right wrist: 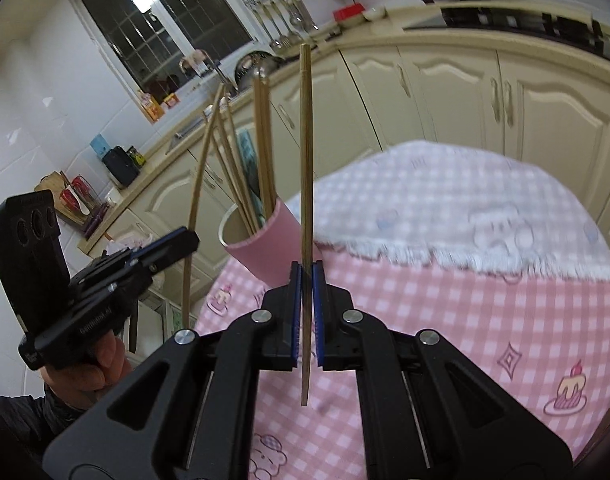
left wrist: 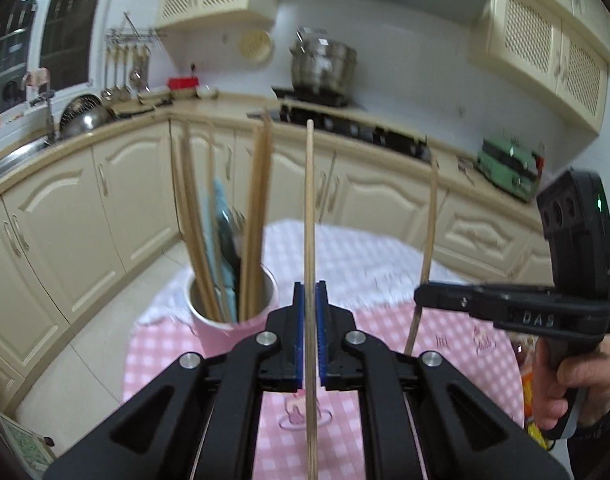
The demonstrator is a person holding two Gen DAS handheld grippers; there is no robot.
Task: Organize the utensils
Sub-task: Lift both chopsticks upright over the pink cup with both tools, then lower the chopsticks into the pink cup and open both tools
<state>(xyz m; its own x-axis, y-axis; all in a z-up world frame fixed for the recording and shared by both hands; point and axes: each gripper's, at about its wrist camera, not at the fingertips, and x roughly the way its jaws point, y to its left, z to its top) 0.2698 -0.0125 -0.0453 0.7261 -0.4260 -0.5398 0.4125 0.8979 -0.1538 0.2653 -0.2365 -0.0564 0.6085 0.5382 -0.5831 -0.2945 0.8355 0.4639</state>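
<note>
The pink cup (left wrist: 233, 320), left of centre on the checked worktop (left wrist: 445, 360), already holds several chopsticks and a pale blue utensil, so the sorting looks well along. Each claw is clamped on one upright chopstick: left claw (left wrist: 311, 320) on the left chopstick (left wrist: 310, 208), right claw (right wrist: 305, 312) on the right chopstick (right wrist: 306, 152); both are outside the cup. The right claw's side, at the frame's right, reads "DAS"

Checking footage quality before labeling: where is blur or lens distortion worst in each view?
Left wrist: fisheye bows the counter; chopsticks in the pink cup smear, while the gripped chopstick stays sharp. Right wrist: cabinets bend, the white cloth blurs, the window shows lamp glare.
</note>
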